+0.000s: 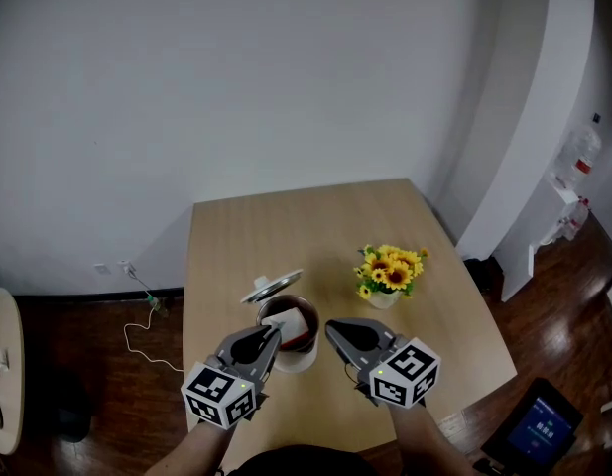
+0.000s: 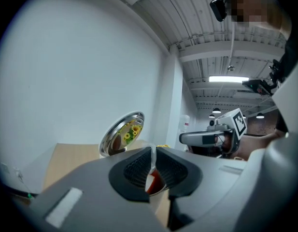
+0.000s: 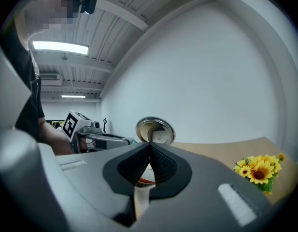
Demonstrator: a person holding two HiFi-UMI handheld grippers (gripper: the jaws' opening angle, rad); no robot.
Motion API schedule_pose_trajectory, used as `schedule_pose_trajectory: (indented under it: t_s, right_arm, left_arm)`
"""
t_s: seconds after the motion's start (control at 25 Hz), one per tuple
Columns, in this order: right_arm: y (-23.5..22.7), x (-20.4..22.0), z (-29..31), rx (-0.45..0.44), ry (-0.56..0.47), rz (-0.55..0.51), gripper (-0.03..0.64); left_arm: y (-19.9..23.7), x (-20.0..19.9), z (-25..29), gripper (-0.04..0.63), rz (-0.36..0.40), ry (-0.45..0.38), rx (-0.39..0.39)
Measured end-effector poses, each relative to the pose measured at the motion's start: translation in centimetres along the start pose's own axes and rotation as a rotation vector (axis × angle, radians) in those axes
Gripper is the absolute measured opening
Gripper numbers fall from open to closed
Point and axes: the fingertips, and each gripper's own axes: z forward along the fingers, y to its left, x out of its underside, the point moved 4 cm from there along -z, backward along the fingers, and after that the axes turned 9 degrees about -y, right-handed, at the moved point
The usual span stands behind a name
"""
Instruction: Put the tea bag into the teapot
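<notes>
The white teapot (image 1: 298, 358) stands near the front of the wooden table (image 1: 286, 221), with its steel lid (image 1: 272, 287) tipped open at the back. The white tea bag (image 1: 289, 322) hangs over the pot's dark mouth. My left gripper (image 1: 275, 332) is shut on it. In the left gripper view a thin white edge of the tea bag (image 2: 152, 154) sticks up between the closed jaws, with the lid (image 2: 122, 133) behind. My right gripper (image 1: 329, 326) hovers just right of the pot, shut, with nothing seen in it; its view looks at the lid (image 3: 155, 130).
A small pot of yellow sunflowers (image 1: 390, 272) stands to the right of the teapot and shows in the right gripper view as sunflowers (image 3: 259, 170). A white cable (image 1: 147, 325) lies on the dark floor left of the table. A round side table (image 1: 6, 365) stands at far left.
</notes>
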Motion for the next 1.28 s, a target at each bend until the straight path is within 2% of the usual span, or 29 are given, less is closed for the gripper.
schedule_pose_trajectory:
  t_s: [0.76, 1.28]
  right_arm:
    - [-0.3, 1.4, 0.4, 0.006, 0.024, 0.027, 0.000]
    - [-0.5, 1.3, 0.2, 0.004, 0.018, 0.026, 0.000]
  left_arm:
    - [1.5, 2.2, 1.8, 0.040, 0.006, 0.068, -0.065]
    - [2.0, 3.3, 2.3, 0.067, 0.032, 0.136, -0.068]
